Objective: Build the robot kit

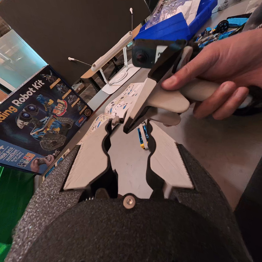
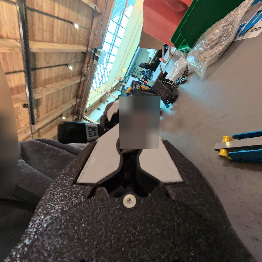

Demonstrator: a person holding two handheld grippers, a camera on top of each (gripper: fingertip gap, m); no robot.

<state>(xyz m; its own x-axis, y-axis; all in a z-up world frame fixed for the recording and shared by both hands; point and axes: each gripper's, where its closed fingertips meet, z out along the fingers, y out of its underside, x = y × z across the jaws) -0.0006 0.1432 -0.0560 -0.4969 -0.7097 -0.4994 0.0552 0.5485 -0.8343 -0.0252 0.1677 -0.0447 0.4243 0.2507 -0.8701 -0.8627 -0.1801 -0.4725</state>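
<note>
Left claw (image 1: 129, 124): wide open, nothing between the fingers. Right claw (image 1: 126, 129), gripped by a hand (image 1: 219, 63), comes in from the upper right with its jaws drawn together at the tip. In its own view the tips are behind a blur patch, so I can't tell if anything is pinched.

A small grey piece (image 1: 117, 120) sits just beside the right claw's tip and at the left claw's left fingertip. I can't tell whether it touches either. A blue-and-yellow part (image 1: 143, 136) lies on the tabletop (image 1: 212, 148), just inside the left claw's right finger.

Judgement: tips are crowded, so small, slow corrections only.

Room:
- Left side is tight, with the open booklet (image 1: 120, 102) and the kit box (image 1: 39, 113) near the tabletop edge.
- Blue bin (image 1: 170, 28) sits behind.
- Right is bare tabletop, then a blue beam assembly (image 2: 241, 147), black tracks (image 2: 165, 87) and plastic bags (image 2: 212, 49) farther off.
</note>
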